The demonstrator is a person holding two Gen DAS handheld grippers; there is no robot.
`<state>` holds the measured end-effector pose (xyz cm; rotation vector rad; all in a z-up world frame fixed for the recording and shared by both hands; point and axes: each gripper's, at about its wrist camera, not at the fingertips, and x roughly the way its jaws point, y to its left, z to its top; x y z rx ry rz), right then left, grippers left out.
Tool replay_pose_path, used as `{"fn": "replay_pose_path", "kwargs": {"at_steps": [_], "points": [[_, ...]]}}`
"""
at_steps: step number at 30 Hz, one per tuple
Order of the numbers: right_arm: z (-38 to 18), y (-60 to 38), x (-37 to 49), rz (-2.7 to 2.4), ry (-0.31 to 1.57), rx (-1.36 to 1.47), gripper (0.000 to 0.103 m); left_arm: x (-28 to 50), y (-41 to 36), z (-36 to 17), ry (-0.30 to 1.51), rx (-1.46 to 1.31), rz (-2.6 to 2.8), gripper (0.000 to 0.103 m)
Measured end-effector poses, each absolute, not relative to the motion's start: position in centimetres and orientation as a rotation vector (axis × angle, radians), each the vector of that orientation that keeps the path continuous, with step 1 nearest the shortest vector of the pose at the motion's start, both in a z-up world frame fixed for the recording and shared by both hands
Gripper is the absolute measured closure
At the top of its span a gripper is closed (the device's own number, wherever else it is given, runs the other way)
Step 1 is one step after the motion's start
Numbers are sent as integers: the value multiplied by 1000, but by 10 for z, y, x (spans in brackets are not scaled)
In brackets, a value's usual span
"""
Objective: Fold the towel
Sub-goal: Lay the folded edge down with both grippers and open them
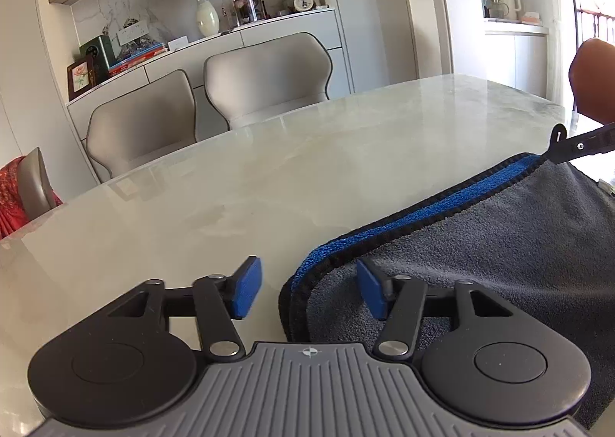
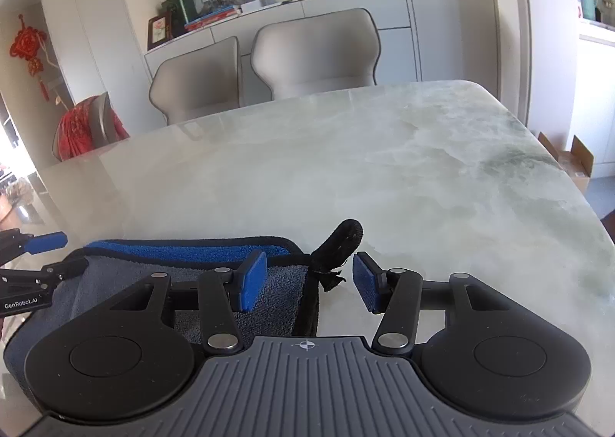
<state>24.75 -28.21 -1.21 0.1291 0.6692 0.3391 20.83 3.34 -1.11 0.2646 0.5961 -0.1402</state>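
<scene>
Folded grey and blue towel (image 2: 192, 275) flat on marble table (image 2: 384, 167), one corner between the released left gripper (image 1: 309, 291), opposite looped corner between the released right gripper (image 2: 309, 281).

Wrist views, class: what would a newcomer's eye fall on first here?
The grey towel with its bright blue underside, folded over at the near edge of the marble table. A black hanging loop sticks up at its corner, between the open right tool's blue pads.
</scene>
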Motion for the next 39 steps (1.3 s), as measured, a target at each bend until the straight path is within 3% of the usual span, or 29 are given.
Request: {"fn": "replay_pose_path", "kwargs": {"at_steps": [3,5,9,14,22,24,26,30,39], "points": [[-14,-284,247,344,656,126,86,208,30,-12,591,292,-139,80],[-11,-283,245,349,628,108,94,208,28,-13,591,319,-135,89],[-2,-281,241,368,579,93,96,211,31,-12,594,289,-125,97],[10,-285,242,351,516,129,98,215,42,-5,574,210,-108,99],[4,-281,250,322,581,49,96,220,43,-7,580,214,-89,99],[2,-284,252,327,600,83,81,220,42,-10,582,221,-87,98],[1,-286,253,335,612,118,74,219,41,-10,585,233,-84,96],[-3,-283,256,319,649,104,73,218,40,-11,591,258,-81,91],[-16,-283,263,334,661,163,75,215,36,-14,587,286,-78,91]]}}
